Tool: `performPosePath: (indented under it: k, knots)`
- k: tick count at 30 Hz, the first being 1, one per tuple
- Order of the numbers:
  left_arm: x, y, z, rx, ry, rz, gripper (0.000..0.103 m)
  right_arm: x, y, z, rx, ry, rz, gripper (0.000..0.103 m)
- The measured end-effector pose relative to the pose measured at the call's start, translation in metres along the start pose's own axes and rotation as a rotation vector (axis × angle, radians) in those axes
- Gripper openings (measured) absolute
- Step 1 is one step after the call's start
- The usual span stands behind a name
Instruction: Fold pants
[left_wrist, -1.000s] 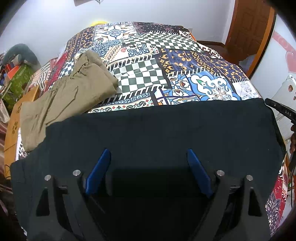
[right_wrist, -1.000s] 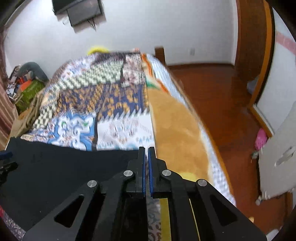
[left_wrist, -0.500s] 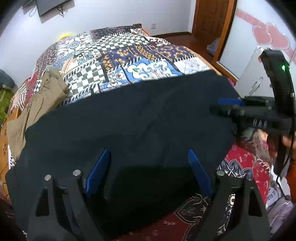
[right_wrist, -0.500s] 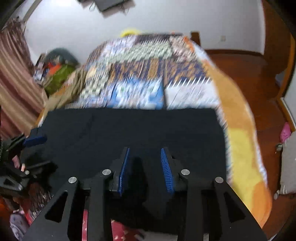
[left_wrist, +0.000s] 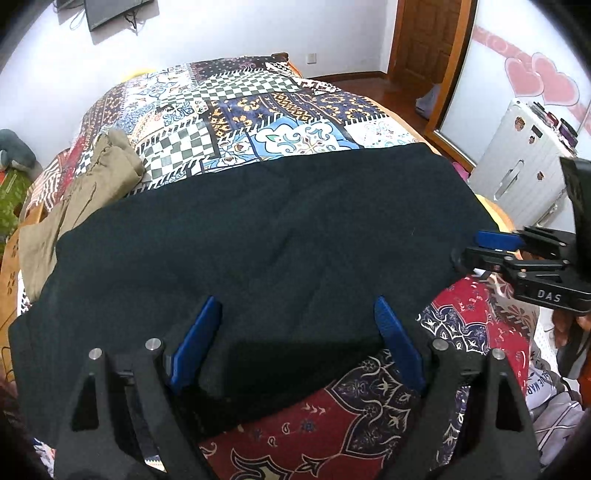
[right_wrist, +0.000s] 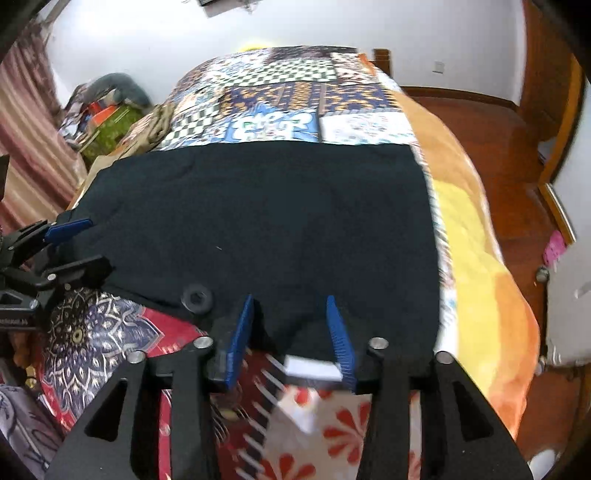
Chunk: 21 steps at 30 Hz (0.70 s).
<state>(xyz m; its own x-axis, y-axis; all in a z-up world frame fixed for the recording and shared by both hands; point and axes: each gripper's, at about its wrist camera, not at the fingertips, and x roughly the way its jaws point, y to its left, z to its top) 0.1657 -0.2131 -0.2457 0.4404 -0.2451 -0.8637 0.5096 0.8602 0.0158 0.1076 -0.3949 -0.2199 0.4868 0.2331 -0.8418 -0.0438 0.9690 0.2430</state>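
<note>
The black pants (left_wrist: 266, 236) lie spread flat across the near end of the patchwork bedspread (left_wrist: 258, 110). Left gripper (left_wrist: 295, 343): jaws spread wide above the pants' near edge, grasping nothing. Right gripper (right_wrist: 291, 332): jaws have just been opening, pants edge between them, unclamped

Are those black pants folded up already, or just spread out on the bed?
Spread out. The black pants lie flat as one broad sheet across the bed. Whether a first fold is already in them, I cannot tell.

Black pants (left_wrist: 266, 236) spread flat across near end of bed (faint creases), button near edge.
</note>
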Motion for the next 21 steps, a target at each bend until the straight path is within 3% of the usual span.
performPosePath:
  k: [4, 6, 11, 21]
  knots:
    - [-0.011, -0.006, 0.005, 0.041, -0.029, 0.031, 0.086, -0.017, -0.017, -0.01, 0.088, -0.02, -0.048, 0.041]
    - [-0.018, -0.01, 0.01, 0.069, -0.058, 0.043, 0.086, -0.028, -0.025, -0.014, 0.148, -0.05, -0.076, 0.048]
    - [-0.023, -0.015, 0.034, 0.081, -0.095, 0.027, 0.087, -0.041, -0.036, -0.019, 0.252, -0.092, -0.022, 0.059]
    - [0.032, -0.028, 0.035, 0.091, 0.045, 0.018, 0.087, -0.004, -0.039, -0.027, 0.352, -0.002, 0.147, 0.06]
